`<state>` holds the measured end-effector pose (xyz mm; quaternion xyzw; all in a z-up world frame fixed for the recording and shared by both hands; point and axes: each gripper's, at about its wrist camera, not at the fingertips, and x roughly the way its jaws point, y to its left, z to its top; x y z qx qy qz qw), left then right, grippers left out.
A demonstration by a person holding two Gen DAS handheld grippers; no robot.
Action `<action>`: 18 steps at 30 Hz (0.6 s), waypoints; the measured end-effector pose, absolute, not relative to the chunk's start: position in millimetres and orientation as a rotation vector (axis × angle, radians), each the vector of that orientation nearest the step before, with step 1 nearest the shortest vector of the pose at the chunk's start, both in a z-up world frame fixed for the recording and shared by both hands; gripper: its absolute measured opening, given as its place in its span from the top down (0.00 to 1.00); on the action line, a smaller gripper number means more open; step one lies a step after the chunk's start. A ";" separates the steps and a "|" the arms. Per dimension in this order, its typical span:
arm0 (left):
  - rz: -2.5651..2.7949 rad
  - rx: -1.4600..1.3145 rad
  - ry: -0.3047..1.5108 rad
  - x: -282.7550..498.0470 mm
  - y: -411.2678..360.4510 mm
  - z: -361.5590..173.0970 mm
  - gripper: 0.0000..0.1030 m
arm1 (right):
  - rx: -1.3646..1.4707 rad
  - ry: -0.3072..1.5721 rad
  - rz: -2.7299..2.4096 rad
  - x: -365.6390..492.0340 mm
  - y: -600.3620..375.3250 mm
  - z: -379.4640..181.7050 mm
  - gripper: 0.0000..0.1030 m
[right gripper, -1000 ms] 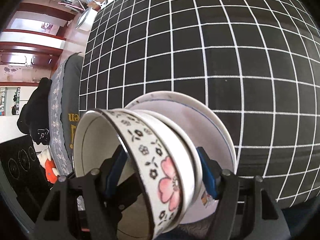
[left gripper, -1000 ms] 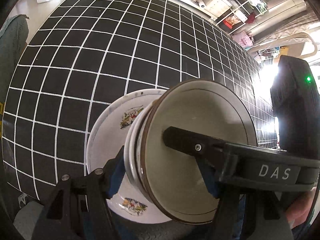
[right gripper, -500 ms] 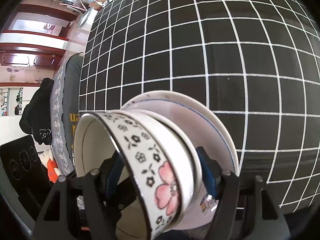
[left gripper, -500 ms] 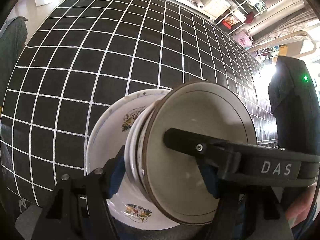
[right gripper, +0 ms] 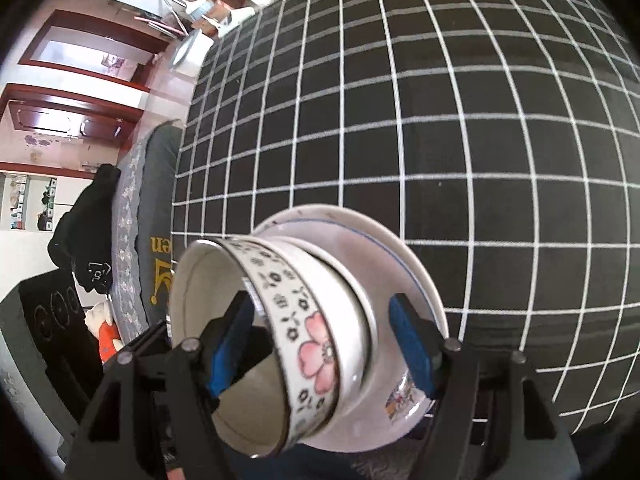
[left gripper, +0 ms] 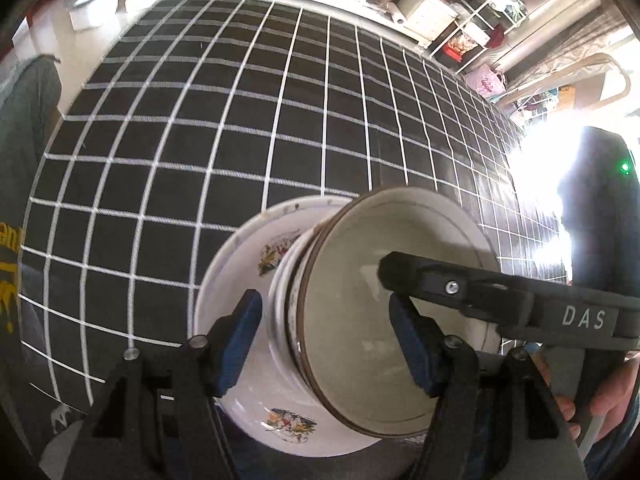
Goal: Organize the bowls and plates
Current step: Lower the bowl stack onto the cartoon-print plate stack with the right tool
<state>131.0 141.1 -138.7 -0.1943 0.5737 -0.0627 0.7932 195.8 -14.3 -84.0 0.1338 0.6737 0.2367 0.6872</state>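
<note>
**Both tongs pinch one tilted stack at the table's near edge**

Closest to us, the left tongs [left gripper: 324, 336] straddle the wall of the nested bowls [left gripper: 396, 312]. One blue pad is inside the top bowl and the other is outside, over the face of the decal plate [left gripper: 240, 264]. We read them as clenched on the bowls, though a thin gap at the outer pad leaves some doubt.

The right tongs [right gripper: 320, 340] do the same from the opposite side. Their inner pad sits behind the floral bowl wall [right gripper: 312, 320] and they also look clenched. We judge that gripping two opposite walls keeps the stack from twisting or sliding apart while it is handled as one.

The stack sits over the near edge of the checked table [left gripper: 240, 120], and the plate's lower rim overhangs that edge. We cannot tell whether the plate is carried or resting.

The rest of the table, out to its far edge, is bare, so there is room to set the stack down. Cluttered shelves [left gripper: 480, 20] stand past the far right corner.
</note>
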 end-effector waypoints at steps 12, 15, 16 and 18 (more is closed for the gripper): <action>-0.060 -0.291 1.055 107.9 136.2 -73.8 0.38 | 0.207 1.325 0.541 178.7 -22.1 -37.0 0.29; -0.032 -0.259 0.990 98.1 133.5 -54.9 0.38 | 0.180 1.251 0.541 168.3 -27.1 -16.2 0.29; -0.022 -0.254 0.969 94.0 132.3 -49.6 0.38 | 0.171 1.229 0.540 165.6 -29.4 -10.6 0.29; -0.015 -0.246 0.914 82.1 130.2 -37.2 0.38 | 0.144 1.169 0.542 155.0 -33.2 5.5 0.29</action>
